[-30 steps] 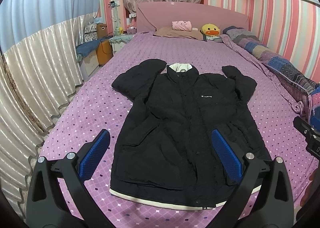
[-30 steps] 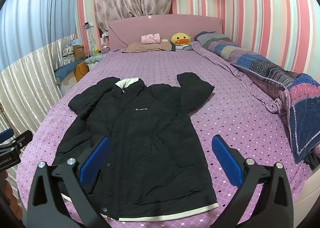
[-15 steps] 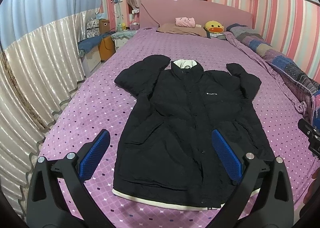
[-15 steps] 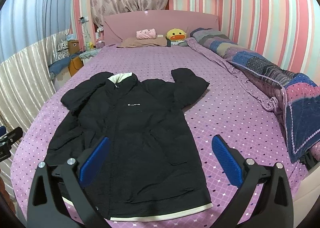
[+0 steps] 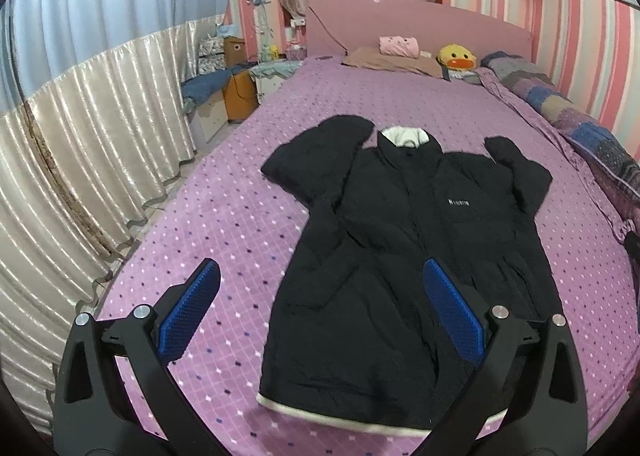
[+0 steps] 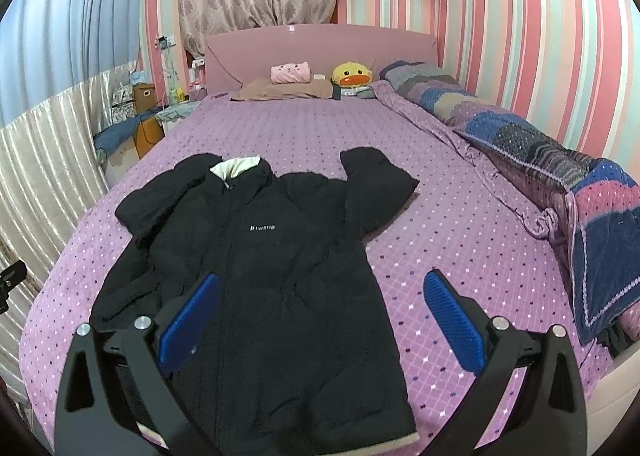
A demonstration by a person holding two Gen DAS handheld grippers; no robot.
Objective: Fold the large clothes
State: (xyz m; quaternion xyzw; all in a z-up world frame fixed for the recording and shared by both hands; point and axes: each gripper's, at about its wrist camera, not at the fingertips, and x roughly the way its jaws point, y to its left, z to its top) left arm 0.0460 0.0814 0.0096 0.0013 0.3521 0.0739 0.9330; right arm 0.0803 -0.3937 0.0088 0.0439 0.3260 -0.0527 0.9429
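Note:
A large black padded jacket (image 5: 404, 248) with a cream collar and cream hem lies flat, front up, on a purple dotted bedspread (image 5: 224, 224). Both sleeves are bent up beside the collar. My left gripper (image 5: 320, 284) is open and empty, above the jacket's left hem side. In the right wrist view the jacket (image 6: 272, 256) fills the lower left. My right gripper (image 6: 320, 288) is open and empty, above the jacket's right hem edge and the bedspread (image 6: 460, 224).
A patchwork quilt (image 6: 560, 160) is bunched along the bed's right edge. A pink pillow (image 6: 291, 72) and a yellow duck toy (image 6: 352, 75) lie at the headboard. Cream curtains (image 5: 92, 144) and a bedside cabinet (image 5: 238, 96) stand left of the bed.
Both grippers have shifted, the left toward the left side of the bed and the right toward the right. The jacket has not moved. Both stay open.

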